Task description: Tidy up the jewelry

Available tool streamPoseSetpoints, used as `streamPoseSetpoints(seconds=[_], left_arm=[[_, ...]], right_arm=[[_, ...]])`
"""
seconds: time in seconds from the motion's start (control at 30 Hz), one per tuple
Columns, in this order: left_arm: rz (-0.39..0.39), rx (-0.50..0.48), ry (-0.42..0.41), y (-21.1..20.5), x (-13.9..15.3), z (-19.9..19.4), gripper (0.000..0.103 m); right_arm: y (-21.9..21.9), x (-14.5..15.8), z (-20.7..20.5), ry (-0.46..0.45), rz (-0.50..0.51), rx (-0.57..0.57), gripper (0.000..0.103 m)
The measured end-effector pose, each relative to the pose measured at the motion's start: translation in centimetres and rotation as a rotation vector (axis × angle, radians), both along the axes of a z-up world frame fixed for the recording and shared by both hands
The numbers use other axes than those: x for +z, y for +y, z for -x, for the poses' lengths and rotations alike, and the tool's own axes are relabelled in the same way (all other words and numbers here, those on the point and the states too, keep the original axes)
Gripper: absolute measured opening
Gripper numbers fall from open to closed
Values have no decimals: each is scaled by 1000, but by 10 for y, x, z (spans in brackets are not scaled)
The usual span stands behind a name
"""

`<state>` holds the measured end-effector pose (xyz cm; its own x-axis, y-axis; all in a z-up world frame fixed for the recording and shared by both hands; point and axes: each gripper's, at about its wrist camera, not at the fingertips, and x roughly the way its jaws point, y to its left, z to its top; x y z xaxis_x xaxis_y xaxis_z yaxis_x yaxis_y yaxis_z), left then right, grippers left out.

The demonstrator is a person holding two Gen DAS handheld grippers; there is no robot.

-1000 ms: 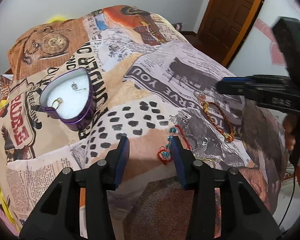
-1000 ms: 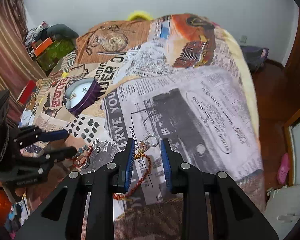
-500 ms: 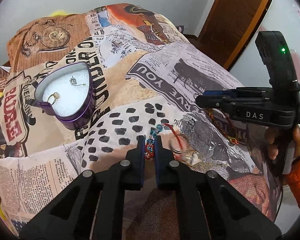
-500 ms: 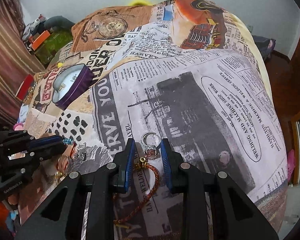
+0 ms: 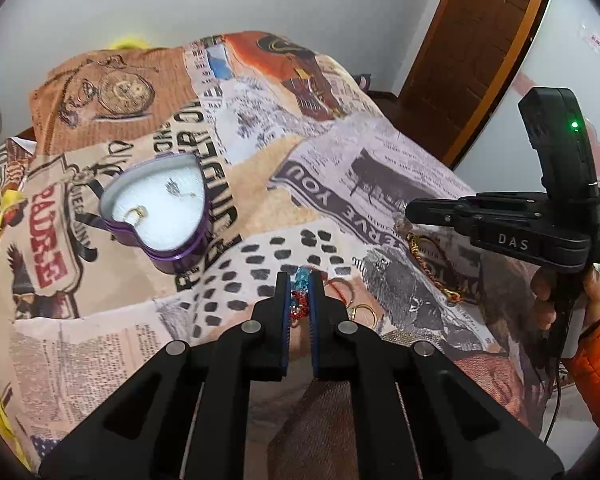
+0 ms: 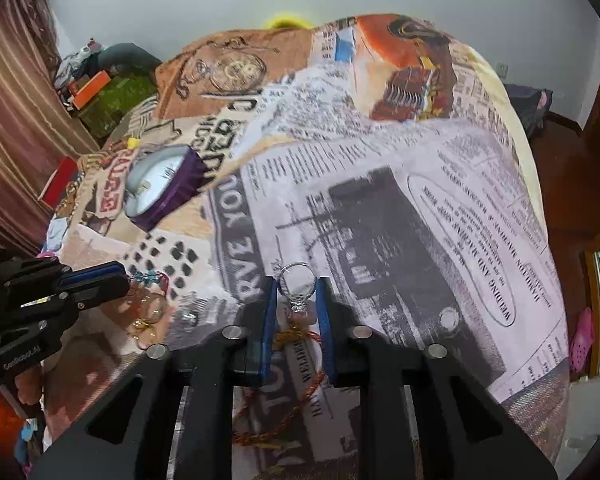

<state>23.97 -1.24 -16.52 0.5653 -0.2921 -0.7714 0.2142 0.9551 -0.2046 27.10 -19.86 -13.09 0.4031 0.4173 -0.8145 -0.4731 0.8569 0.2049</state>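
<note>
My left gripper [image 5: 299, 280] is shut on a bracelet of blue and red beads [image 5: 301, 277], held just above the blanket; the right wrist view shows it too [image 6: 146, 278]. My right gripper [image 6: 297, 286] has its jaws closing on a silver ring [image 6: 296, 280] with a stone, and the pads touch its sides. Under that gripper lies a red and gold cord bracelet [image 6: 284, 400]. A purple heart-shaped box [image 5: 156, 208] with a white pad stands open at the left, holding a gold ring [image 5: 136, 212] and a small silver piece [image 5: 176, 190].
Everything lies on a bed with a newspaper-print blanket [image 5: 380, 168]. Loose gold rings [image 5: 364, 312] rest right of the left gripper. A hand in an orange sleeve [image 5: 596, 344] holds the right gripper. A wooden door [image 5: 472, 40] is at the far right, clutter [image 6: 96, 84] at the far left.
The left gripper shut on the beaded bracelet and lifted it slightly. The right gripper moved forward along the cord bracelet to the silver ring and its jaws narrowed onto it.
</note>
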Motion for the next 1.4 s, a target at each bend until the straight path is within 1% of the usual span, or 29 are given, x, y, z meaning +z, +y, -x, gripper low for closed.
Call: streamPoseSetpoints(seconds=[0.23, 0.37, 0.47, 0.57, 0.6, 0.67, 0.7, 0.73, 0.77, 1.0, 1.07, 1.1, 1.17, 1.2, 1.27, 1.33, 1.4], left_arm=[[5, 18, -59, 12, 26, 10, 7], [12, 25, -93, 17, 39, 16, 7], [18, 28, -120, 20, 49, 18, 7], [19, 32, -144, 21, 56, 16, 7], [19, 34, -151, 21, 59, 15, 7], [17, 35, -159, 21, 62, 13, 7], [15, 35, -163, 20, 62, 12, 7], [11, 35, -167, 20, 63, 11, 7], [9, 34, -169, 19, 63, 9, 7], [14, 28, -175, 17, 63, 1, 7], [15, 29, -177, 18, 63, -1, 7], [16, 30, -177, 18, 63, -2, 7], [16, 33, -174, 19, 63, -4, 7], [15, 36, -173, 20, 62, -5, 7], [16, 41, -174, 22, 63, -5, 7], [18, 48, -176, 25, 64, -5, 7], [18, 57, -179, 28, 65, -4, 7]], right_arm=[[7, 26, 10, -68, -16, 25, 1], [8, 35, 13, -95, -19, 27, 1], [4, 40, 12, -98, -28, 22, 1], [2, 40, 9, -81, -21, 26, 3], [0, 38, 6, -68, -18, 14, 5], [-2, 32, -1, -31, -5, -10, 18], [-4, 27, -5, -5, 1, -20, 32], [-5, 22, -8, 8, 0, -31, 40], [-7, 20, -9, 13, -3, -37, 41], [-11, -16, -29, 116, 2, -76, 41], [-9, -23, -32, 132, -5, -73, 41], [-10, -23, -33, 123, -9, -74, 40], [-8, -23, -34, 108, -10, -77, 24], [-8, -23, -35, 106, -14, -74, 11], [-8, -23, -38, 119, -41, -71, 11], [-8, -21, -39, 113, -50, -74, 7], [-8, -15, -38, 104, -65, -70, 6]])
